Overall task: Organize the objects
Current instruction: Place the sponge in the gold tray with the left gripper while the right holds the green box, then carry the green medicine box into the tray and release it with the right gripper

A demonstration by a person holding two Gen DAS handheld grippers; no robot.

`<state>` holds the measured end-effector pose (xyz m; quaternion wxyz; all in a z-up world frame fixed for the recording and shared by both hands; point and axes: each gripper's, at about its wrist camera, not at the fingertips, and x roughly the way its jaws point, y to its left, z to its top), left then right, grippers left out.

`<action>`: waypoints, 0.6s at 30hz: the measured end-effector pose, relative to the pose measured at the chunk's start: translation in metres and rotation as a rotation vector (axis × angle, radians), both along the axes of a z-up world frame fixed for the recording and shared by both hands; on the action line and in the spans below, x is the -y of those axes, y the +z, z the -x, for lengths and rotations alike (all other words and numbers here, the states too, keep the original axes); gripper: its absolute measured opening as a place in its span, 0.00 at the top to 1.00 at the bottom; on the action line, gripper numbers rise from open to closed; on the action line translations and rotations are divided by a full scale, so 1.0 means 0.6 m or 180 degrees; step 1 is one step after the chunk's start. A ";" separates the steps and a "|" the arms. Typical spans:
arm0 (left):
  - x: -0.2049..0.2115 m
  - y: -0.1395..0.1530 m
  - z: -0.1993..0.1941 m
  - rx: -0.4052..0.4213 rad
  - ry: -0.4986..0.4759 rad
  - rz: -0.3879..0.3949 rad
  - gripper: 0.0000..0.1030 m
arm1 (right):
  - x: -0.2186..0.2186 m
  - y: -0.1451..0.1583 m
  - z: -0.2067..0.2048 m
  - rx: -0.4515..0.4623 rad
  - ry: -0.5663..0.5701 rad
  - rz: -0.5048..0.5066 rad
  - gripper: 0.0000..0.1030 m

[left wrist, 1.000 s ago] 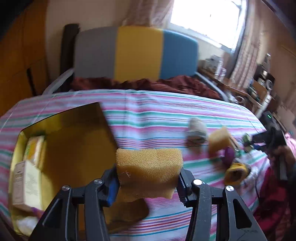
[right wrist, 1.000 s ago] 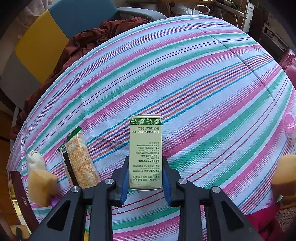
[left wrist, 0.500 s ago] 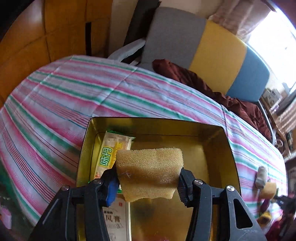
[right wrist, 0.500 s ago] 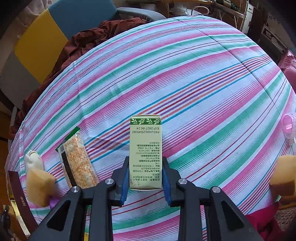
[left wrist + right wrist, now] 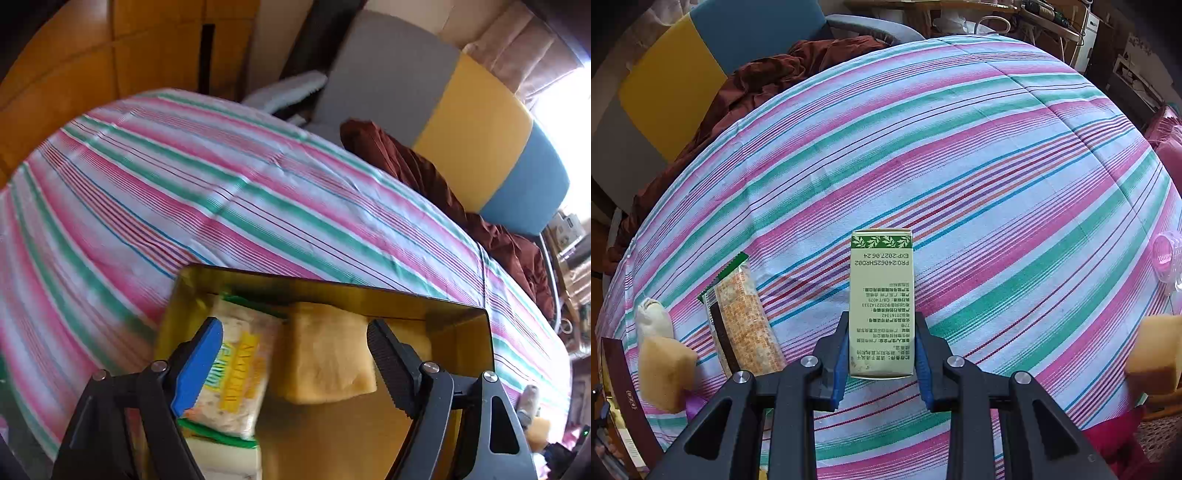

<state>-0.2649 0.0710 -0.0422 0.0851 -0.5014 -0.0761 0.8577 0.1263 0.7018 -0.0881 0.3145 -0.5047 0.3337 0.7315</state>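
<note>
Moved over the gold tin (image 5: 458, 321), the left gripper (image 5: 295, 365) is opening, sponge (image 5: 325, 354) released; the right gripper (image 5: 882, 354) clamps an upright box (image 5: 882, 302), long axis pointing away.

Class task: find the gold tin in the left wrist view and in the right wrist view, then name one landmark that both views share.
Left wrist: the gold tin fills the lower centre, open, beneath the gripper.
Right wrist: only its edge shows, at the far lower left.
Shared landmark: the grey, yellow and blue chair back.
</note>
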 end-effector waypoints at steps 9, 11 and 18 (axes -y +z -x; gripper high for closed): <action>0.044 0.058 -0.138 -0.0578 0.0093 0.0115 0.21 | -0.024 0.024 -0.032 -0.0085 -0.0155 -0.0195 0.71; 0.052 0.066 -0.175 -0.0720 0.0046 0.0195 0.21 | -0.024 0.040 -0.038 -0.0191 -0.0141 -0.0293 0.71; 0.097 0.071 -0.274 -0.0954 -0.0022 0.0334 0.19 | 0.087 0.116 0.034 -0.0516 0.0165 -0.0661 0.71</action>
